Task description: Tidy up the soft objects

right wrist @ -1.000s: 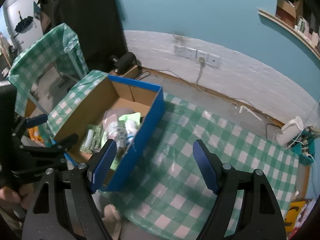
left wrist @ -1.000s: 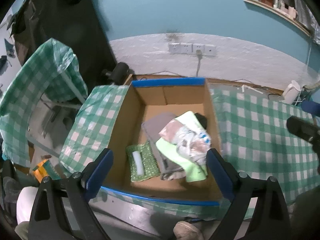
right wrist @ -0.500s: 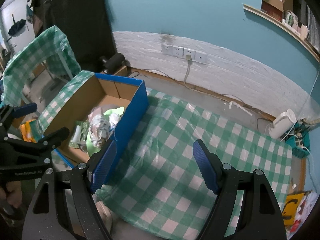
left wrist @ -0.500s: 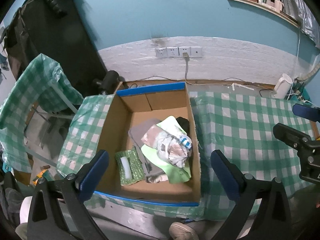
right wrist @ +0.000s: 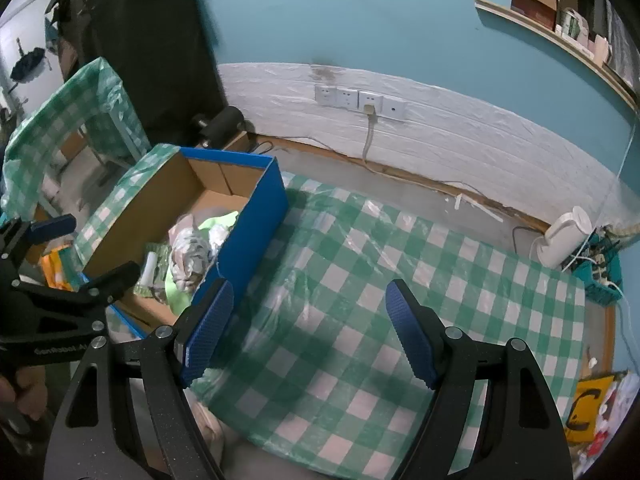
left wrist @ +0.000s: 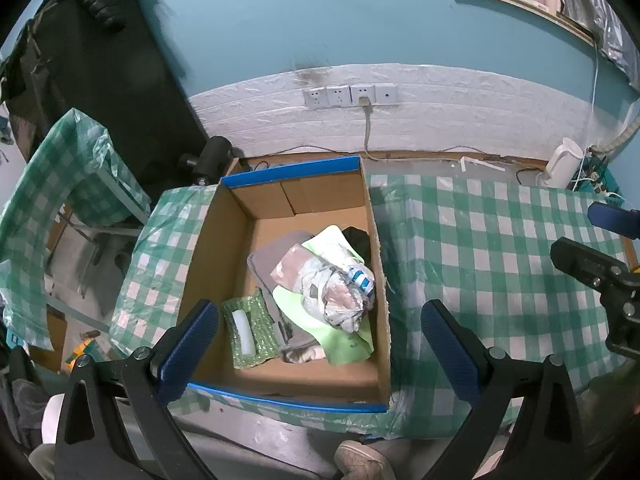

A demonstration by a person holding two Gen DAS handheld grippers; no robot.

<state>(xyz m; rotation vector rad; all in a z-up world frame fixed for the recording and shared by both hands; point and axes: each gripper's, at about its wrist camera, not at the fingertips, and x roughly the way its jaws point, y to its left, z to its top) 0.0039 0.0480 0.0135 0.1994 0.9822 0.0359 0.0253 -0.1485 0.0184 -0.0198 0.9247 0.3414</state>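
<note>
Soft goods lay heaped in a cardboard box (left wrist: 280,208) on a checked tablecloth (left wrist: 500,264): a crumpled plastic bundle (left wrist: 336,288) atop a pale green cloth (left wrist: 344,340) and a grey cloth (left wrist: 268,256), with a bubble-wrap packet (left wrist: 250,328) beside them. All looked light and limp, likely to sag; the bundle's bunched middle seemed the surest hold. The left gripper (left wrist: 320,332) hung above the box, jaws spread wide and empty; the right gripper (right wrist: 308,324) stood open over bare cloth, holding nothing. Compared with a second earlier, the left jaws had widened slightly and both views had drawn back from the box.
</note>
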